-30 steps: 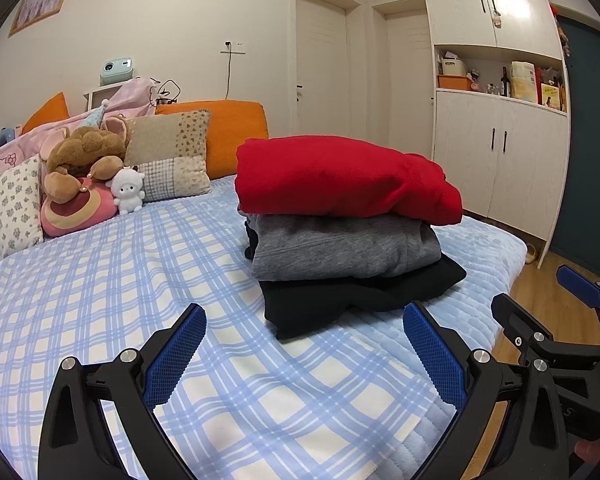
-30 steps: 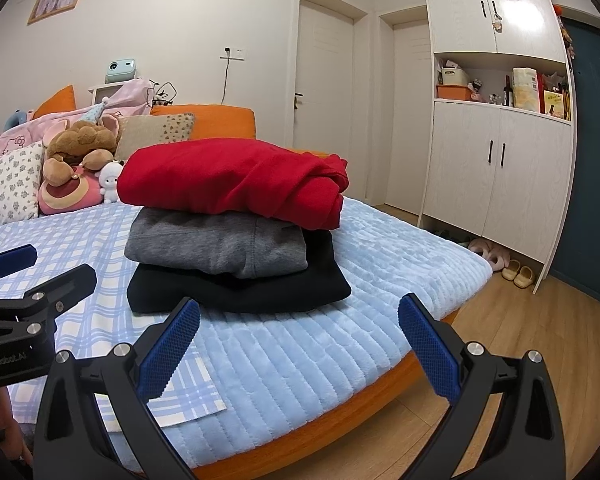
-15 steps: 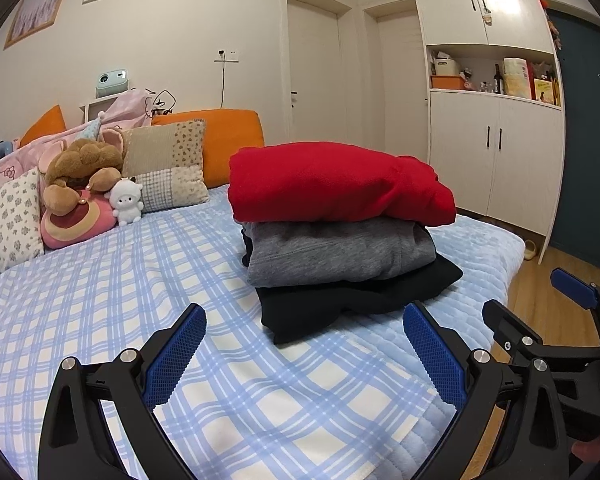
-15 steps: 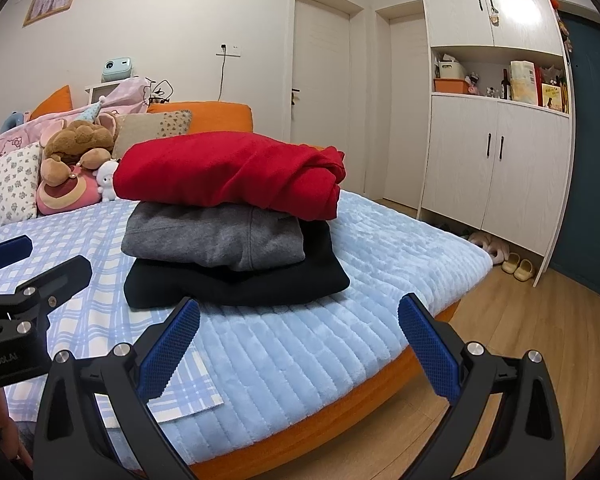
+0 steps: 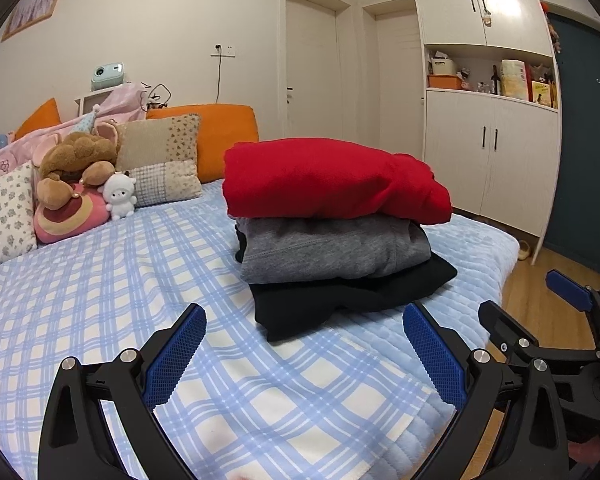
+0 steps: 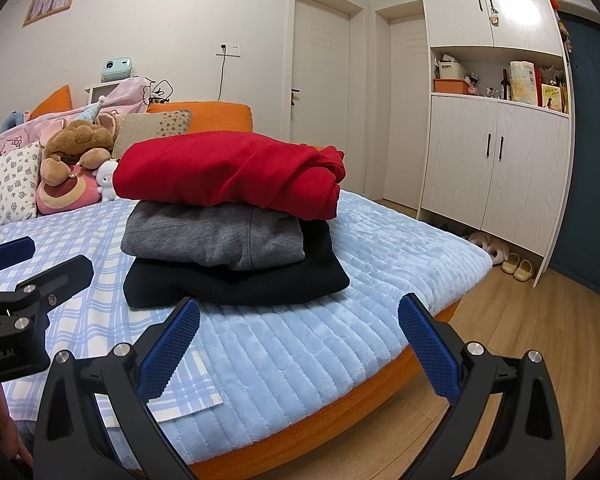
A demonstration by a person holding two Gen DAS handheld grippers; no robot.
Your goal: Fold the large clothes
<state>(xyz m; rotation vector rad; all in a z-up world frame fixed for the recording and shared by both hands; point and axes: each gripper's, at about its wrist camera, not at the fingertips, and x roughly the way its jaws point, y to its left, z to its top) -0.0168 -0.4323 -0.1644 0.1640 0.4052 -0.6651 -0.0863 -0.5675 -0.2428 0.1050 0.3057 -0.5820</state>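
Three folded garments are stacked on the bed: a red one (image 5: 332, 182) (image 6: 228, 176) on top, a grey one (image 5: 332, 248) (image 6: 216, 240) under it, and a black one (image 5: 348, 300) (image 6: 236, 284) at the bottom. My left gripper (image 5: 304, 350) is open above the blue checked blanket (image 5: 100, 280), short of the stack, with nothing between its blue pads. My right gripper (image 6: 299, 346) is open over the bed's near edge, in front of the stack. Each gripper also shows in the other's view: the right one (image 5: 540, 312) at the right side, the left one (image 6: 32, 272) at the left side.
Pillows and plush toys (image 5: 76, 184) crowd the head of the bed (image 6: 380, 264), against an orange headboard (image 5: 224, 136). A white wardrobe (image 6: 496, 152) stands at the right with slippers (image 6: 518, 268) below it. Wooden floor (image 6: 520, 340) lies beside the bed. Two doors (image 5: 312, 68) are shut.
Both grippers have shifted slightly, so the stack sits a little differently in view. The garments have not moved and both grippers stay open.
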